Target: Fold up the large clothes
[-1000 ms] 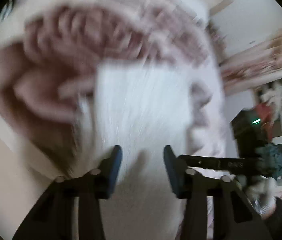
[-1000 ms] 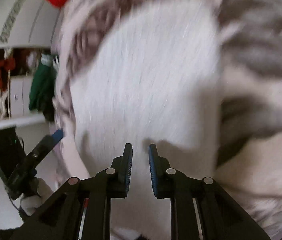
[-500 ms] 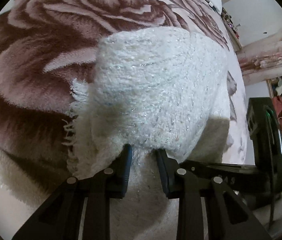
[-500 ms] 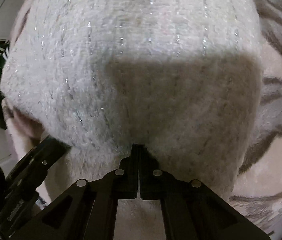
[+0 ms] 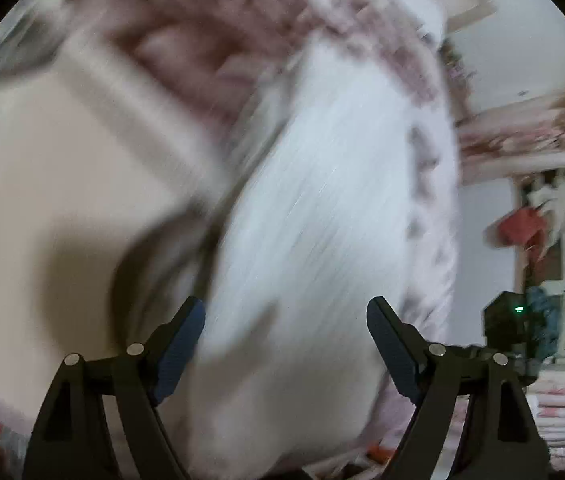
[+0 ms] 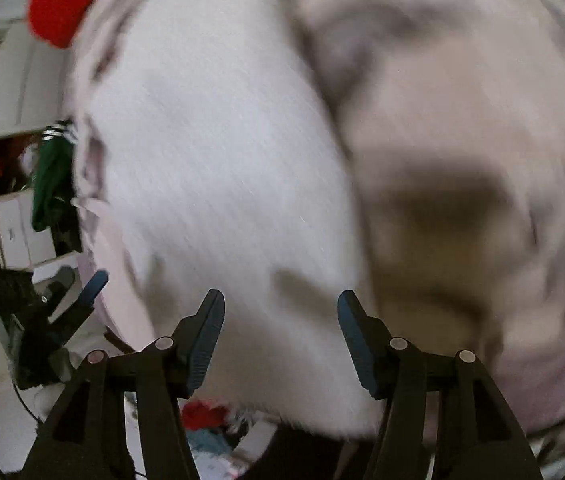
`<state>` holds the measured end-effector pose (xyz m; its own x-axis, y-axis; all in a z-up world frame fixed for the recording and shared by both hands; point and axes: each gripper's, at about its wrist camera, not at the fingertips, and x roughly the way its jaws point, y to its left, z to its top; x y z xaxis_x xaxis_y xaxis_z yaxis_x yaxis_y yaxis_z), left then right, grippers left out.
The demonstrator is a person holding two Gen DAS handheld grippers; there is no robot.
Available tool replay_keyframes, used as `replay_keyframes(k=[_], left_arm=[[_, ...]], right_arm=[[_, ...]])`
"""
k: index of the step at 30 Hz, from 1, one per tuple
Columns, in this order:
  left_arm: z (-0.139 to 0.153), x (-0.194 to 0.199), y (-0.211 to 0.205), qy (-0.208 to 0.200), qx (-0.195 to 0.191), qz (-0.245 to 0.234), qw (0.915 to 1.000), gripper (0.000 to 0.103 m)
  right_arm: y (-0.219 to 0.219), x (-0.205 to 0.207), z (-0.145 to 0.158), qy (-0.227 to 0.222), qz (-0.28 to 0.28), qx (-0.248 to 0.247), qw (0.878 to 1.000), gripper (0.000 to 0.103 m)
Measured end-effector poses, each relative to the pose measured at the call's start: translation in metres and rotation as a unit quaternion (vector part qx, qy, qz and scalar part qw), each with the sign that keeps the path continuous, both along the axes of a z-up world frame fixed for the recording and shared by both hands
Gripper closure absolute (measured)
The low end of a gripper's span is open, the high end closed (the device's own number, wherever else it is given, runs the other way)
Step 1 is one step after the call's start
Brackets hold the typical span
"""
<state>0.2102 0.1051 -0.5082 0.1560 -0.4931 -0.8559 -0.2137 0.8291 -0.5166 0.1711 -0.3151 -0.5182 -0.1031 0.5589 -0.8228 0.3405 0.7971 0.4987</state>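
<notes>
The white knitted garment is lying on a bed covered by a blanket with a big pink rose pattern, and it is filling the middle of both wrist views, though both pictures are strongly blurred. It is looking soft, fluffy and light, so I judge that it is bending and sagging freely and is not keeping any shape by itself; it is probably not slippery, because the fuzzy yarn gives good hold, but loose threads may be catching on the pads. The best place to take hold seems to be an edge or corner of the folded layer, one corner for each claw.

The left claw is pointing steeply down at the garment. Its jaws have just been opening and are standing wide apart, with nothing pinched between them. The right claw is tilting down in the same way; its jaws have also just been opening, and the pads are not pressing on the knit.
</notes>
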Motion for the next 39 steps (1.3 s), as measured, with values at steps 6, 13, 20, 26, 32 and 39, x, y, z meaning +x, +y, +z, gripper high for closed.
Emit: replay_keyframes(k=[6, 13, 20, 26, 32, 39], left_arm=[[-0.041, -0.076, -0.015, 0.058, 0.035, -0.004, 0.9977, 0.093], [-0.011, -0.096, -0.027, 0.007, 0.02, -0.009, 0.9997, 0.094], [-0.068, -0.103, -0.02, 0.04, 0.023, 0.003, 0.999, 0.088], [-0.036, -0.112, 0.002, 0.025, -0.045, 0.025, 0.9983, 0.035], [-0.079, -0.11, 0.007, 0.038, -0.107, 0.049, 0.9923, 0.03], [-0.082, -0.105, 0.002, 0.018, -0.084, 0.034, 0.9957, 0.048]], right_arm=[[-0.002, -0.089, -0.068, 0.056, -0.045, 0.049, 0.996, 0.047], [-0.001, -0.115, -0.044, -0.007, -0.075, -0.013, 0.997, 0.093], [0.033, -0.106, -0.066, 0.003, -0.057, -0.03, 0.998, 0.093], [0.019, -0.092, -0.064, 0.0, -0.042, 0.03, 0.999, 0.071], [0.001, -0.104, -0.103, 0.012, -0.061, 0.151, 0.987, 0.042], [0.041, -0.109, -0.15, 0.032, -0.093, 0.221, 0.97, 0.042]])
